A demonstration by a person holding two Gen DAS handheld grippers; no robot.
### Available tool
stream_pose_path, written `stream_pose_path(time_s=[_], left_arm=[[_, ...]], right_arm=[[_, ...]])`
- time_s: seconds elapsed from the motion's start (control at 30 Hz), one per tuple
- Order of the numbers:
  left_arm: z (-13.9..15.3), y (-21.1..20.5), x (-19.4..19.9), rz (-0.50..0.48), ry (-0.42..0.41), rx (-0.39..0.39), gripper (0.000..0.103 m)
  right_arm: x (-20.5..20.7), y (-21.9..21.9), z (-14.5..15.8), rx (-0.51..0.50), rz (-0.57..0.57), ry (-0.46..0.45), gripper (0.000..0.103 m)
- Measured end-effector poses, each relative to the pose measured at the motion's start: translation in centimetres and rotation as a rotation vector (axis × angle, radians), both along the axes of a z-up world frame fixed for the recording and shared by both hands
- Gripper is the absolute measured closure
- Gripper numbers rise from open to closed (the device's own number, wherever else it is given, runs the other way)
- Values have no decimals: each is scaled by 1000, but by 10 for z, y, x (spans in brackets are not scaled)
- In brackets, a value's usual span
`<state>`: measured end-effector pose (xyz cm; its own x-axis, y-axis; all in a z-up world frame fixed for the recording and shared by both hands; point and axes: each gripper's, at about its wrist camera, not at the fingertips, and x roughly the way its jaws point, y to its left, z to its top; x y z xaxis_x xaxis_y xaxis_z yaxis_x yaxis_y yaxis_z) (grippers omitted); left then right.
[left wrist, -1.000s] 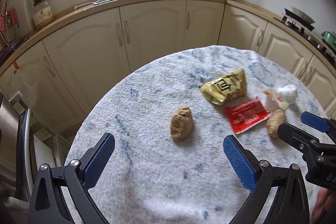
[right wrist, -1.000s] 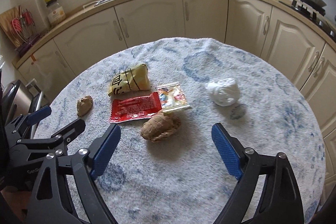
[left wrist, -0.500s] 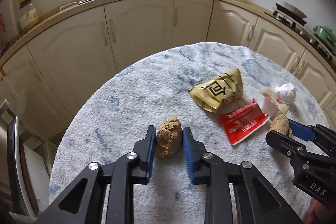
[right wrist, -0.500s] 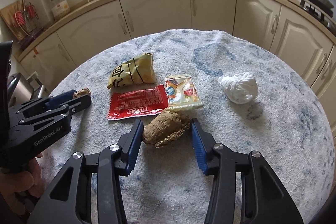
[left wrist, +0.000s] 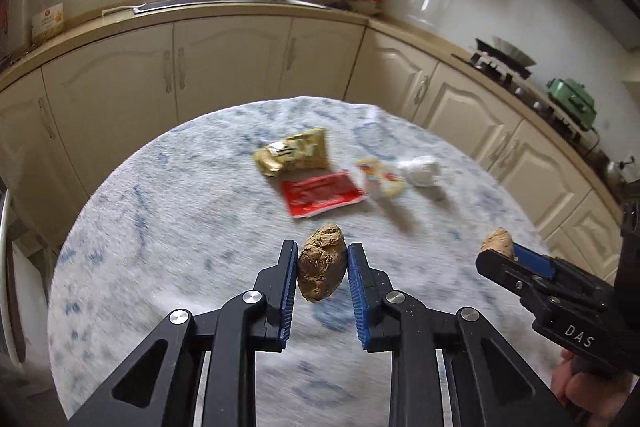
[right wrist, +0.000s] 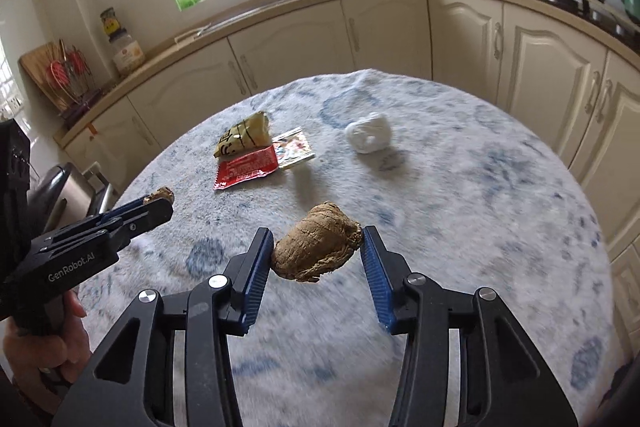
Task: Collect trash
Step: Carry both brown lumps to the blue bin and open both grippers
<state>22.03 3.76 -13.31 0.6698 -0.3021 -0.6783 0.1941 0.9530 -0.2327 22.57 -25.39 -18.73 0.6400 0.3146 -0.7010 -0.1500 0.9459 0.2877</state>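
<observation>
The left gripper (left wrist: 322, 273) is closed on a small brown lump (left wrist: 321, 273); the right gripper (right wrist: 318, 253) holds a bigger brown wad (right wrist: 318, 253), both above the table (right wrist: 500, 227). The wad touches the pads only at its ends, so I think it can turn or slip out if the hand swings fast. On the table lie a yellow bag (right wrist: 242, 139), a red packet (right wrist: 246, 169), a small wrapper (right wrist: 294, 151) and a white tissue (right wrist: 370, 137), not collected yet; no bin is visible.

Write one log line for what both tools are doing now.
left tool: shut on small brown lump | right tool: shut on big brown lump | both lifted
</observation>
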Motion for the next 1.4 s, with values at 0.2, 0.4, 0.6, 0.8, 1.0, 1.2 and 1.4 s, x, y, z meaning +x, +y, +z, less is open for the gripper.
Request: stream_pose_path(time_s=[0.2, 0.4, 0.6, 0.8, 1.0, 1.2, 1.4], left_arm=[[20, -37, -57, -43, -34, -24, 82], [51, -94, -98, -160, -93, -35, 82], [71, -157, -119, -305, -132, -38, 82], [80, -219, -124, -433, -146, -32, 82], [71, -292, -120, -552, -102, -28, 82], [42, -368, -109, -663, -24, 12, 82], [1, -441, -94, -724, 78, 62, 82]], right_arm=[[-56, -43, 24, 17, -46, -61, 57], [-113, -98, 44, 19, -146, -114, 57], [-153, -163, 63, -4, -294, -159, 57], [-175, -220, 63, -28, -423, -153, 57], [-191, -271, 40, -38, -543, -92, 57], [-204, -322, -2, -21, -660, 13, 57], [-216, -358, -39, 11, -730, 100, 57]])
